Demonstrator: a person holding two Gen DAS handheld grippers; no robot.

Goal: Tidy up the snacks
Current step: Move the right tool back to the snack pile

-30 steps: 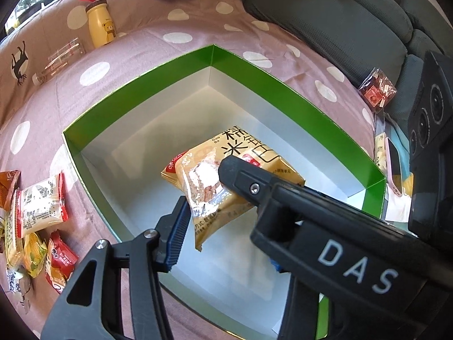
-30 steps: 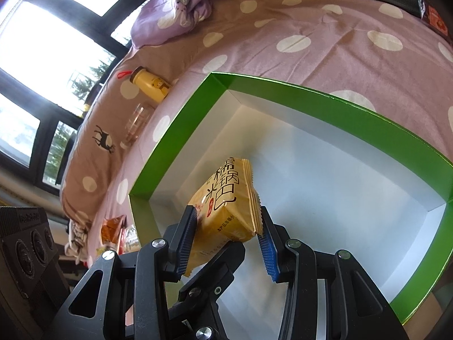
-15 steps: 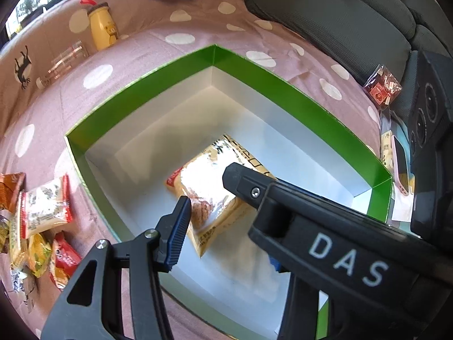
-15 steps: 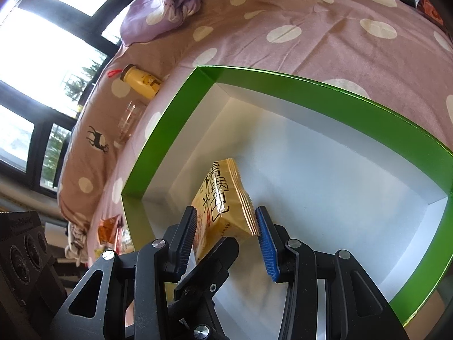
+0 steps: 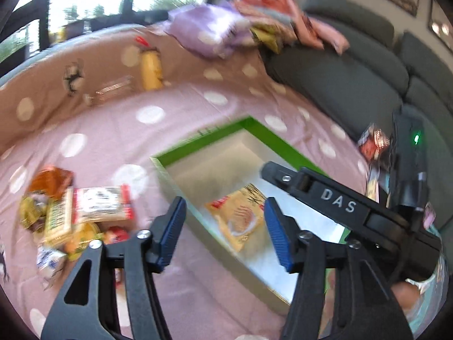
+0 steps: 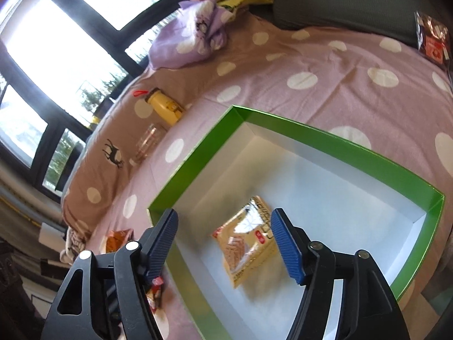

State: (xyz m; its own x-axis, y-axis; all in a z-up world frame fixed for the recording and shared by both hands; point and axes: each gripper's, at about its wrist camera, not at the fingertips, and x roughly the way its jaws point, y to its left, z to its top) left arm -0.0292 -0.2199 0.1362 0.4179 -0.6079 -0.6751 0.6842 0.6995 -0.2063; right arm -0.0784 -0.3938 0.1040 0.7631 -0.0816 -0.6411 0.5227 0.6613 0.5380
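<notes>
Right wrist: our right gripper (image 6: pixel 223 240) wide, empty
Left gripper (image 5: pixel 223 225): wide too
Snack pkt (image 6: pixel 245 240): flat in green box (image 6: pixel 334 136)

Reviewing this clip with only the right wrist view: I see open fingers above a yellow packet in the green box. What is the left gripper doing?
Observer: The left gripper is open with nothing between its fingers, above the near-left wall of the green box.
Operator: I only glimpse an orange packet outside the box. Is there more?
Observer: Yes, a pile of snack packets lies on the dotted cloth left of the box, with a white-and-red packet nearest the box.
Operator: How close are the two grippers?
Observer: The black body of the right gripper, marked DAS, crosses the left view just right of the left gripper's fingers.
</notes>
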